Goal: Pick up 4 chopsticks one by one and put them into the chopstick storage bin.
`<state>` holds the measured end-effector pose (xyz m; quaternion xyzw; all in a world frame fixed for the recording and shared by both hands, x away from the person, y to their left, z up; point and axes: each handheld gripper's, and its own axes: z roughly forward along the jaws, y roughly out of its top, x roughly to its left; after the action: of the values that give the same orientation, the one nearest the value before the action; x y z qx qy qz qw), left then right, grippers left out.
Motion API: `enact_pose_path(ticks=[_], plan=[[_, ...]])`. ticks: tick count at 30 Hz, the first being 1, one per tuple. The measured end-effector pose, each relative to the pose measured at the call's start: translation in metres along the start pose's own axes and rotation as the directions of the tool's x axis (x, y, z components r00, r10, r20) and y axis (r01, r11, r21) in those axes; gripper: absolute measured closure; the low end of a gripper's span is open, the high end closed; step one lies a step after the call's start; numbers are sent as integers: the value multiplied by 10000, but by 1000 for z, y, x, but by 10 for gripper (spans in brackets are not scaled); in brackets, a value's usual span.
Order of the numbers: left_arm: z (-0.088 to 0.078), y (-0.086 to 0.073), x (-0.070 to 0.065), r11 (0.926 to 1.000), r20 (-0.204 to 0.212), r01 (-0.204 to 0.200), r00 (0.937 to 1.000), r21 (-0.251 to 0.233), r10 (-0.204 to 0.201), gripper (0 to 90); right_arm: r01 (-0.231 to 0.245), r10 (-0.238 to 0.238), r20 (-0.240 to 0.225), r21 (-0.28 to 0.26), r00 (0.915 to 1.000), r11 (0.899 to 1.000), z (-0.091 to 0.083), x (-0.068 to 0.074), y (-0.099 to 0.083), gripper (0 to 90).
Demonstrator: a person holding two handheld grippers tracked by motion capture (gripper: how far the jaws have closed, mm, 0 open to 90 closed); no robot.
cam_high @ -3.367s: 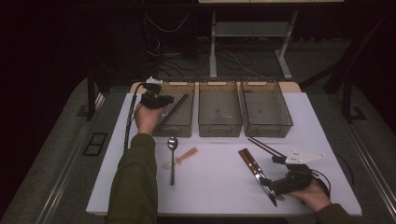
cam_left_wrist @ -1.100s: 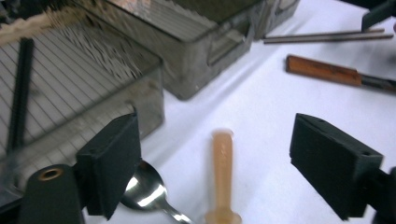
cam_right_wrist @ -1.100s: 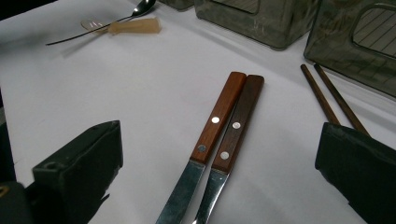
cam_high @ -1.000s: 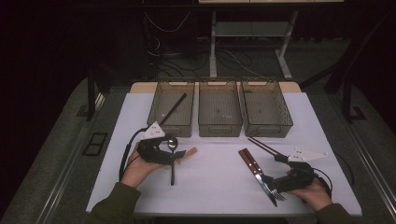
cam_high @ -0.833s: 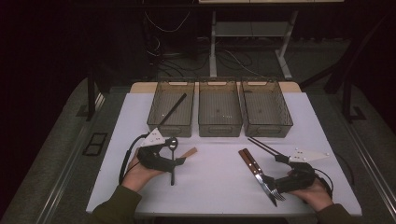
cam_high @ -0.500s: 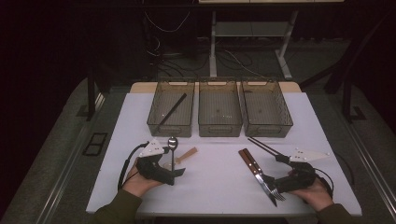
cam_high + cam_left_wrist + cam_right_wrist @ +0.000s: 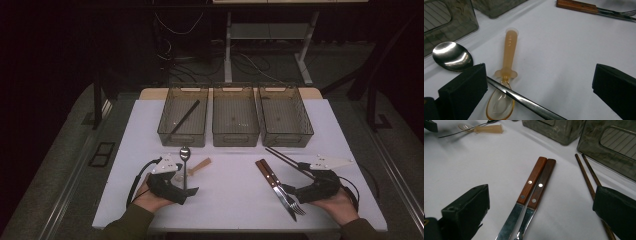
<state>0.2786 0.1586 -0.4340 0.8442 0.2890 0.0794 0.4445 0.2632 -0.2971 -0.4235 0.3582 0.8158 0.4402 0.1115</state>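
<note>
My left gripper (image 7: 189,190) rests low on the white table (image 7: 230,210) at the near left. Its jaws have just been opening and stand wide. In the left gripper view (image 7: 540,68) a metal spoon (image 7: 451,56) lies with its handle running past the left jaw, and an amber plastic spoon (image 7: 509,50) lies between the jaws, untouched. From above, the metal spoon (image 7: 185,154) and plastic spoon (image 7: 201,166) sit just beyond that hand. My right gripper (image 7: 289,192) stands open (image 7: 541,188) over a wood-handled knife (image 7: 531,180) and fork (image 7: 543,182).
Three dark mesh bins stand in a row at the back: left (image 7: 175,139), middle (image 7: 235,140), right (image 7: 289,141). A black chopstick (image 7: 185,119) lies in the left bin. Two brown chopsticks (image 7: 282,156) lie beside the knife (image 7: 267,175).
My left hand left the left bin, where the black chopstick now lies, came back toward the near edge and sank to the spoons. The right hand has kept still.
</note>
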Motion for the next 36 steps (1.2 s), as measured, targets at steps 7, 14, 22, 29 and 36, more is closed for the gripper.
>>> enact_pose_path(ticks=[7, 14, 22, 29, 36], plan=[[-3, -3, 4, 9999, 74, -83, 9999, -81, 83, 0, 34, -37, 165, 143, 9999, 9999, -3, -10, 4, 41], [-6, -7, 3, 10000, 146, -53, 9999, -61, 53, 0, 71, -77, 325, 173, 9994, 9998, -5, -19, 11, 41], [-10, -7, 2, 9993, 209, -191, 9996, -311, 197, 16, 34, -47, 334, 386, 9994, 9992, -4, -31, 21, 42], [-11, -7, 2, 9989, 191, -209, 9996, -426, 217, 16, 102, -129, 423, 631, 9990, 9980, 0, -44, 30, 71], [-12, -6, 4, 9985, 172, -162, 9997, -528, 171, 25, 135, -180, 478, 930, 9987, 9956, 0, -57, 32, 186]])
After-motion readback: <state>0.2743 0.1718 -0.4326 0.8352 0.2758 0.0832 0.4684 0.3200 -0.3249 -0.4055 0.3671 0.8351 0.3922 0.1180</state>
